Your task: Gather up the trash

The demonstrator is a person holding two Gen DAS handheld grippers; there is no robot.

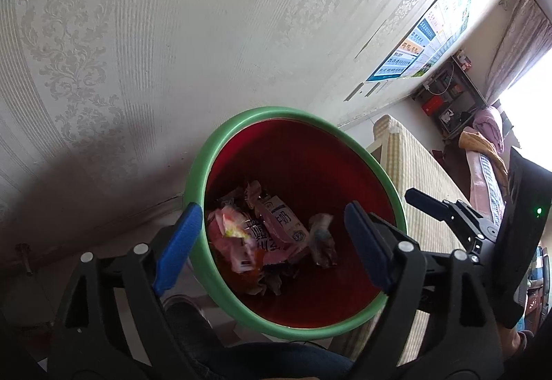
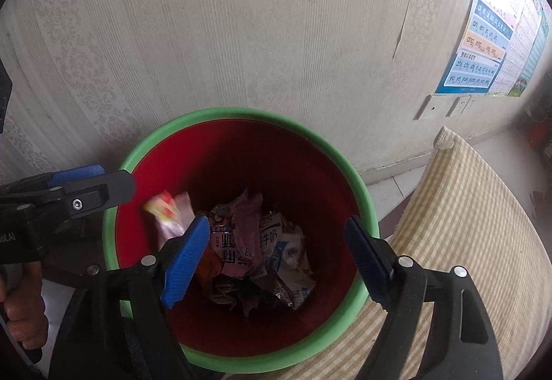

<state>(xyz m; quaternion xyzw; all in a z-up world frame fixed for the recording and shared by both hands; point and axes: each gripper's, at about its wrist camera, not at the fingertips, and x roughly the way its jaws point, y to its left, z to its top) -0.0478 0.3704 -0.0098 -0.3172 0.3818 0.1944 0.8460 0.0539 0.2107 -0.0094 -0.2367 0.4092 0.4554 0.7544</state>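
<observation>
A red bin with a green rim stands against the wall. Crumpled wrappers and a milk carton lie at its bottom. A pink and yellow wrapper, blurred, is in the air inside the bin, free of both grippers. My left gripper is open and empty above the bin mouth; it also shows in the right wrist view at the bin's left rim. My right gripper is open and empty above the bin; it also shows in the left wrist view.
A patterned wall rises behind the bin. A chair with a yellow checked cushion stands right of the bin. A poster and wall sockets are at the right. Shelves and clothes are far right.
</observation>
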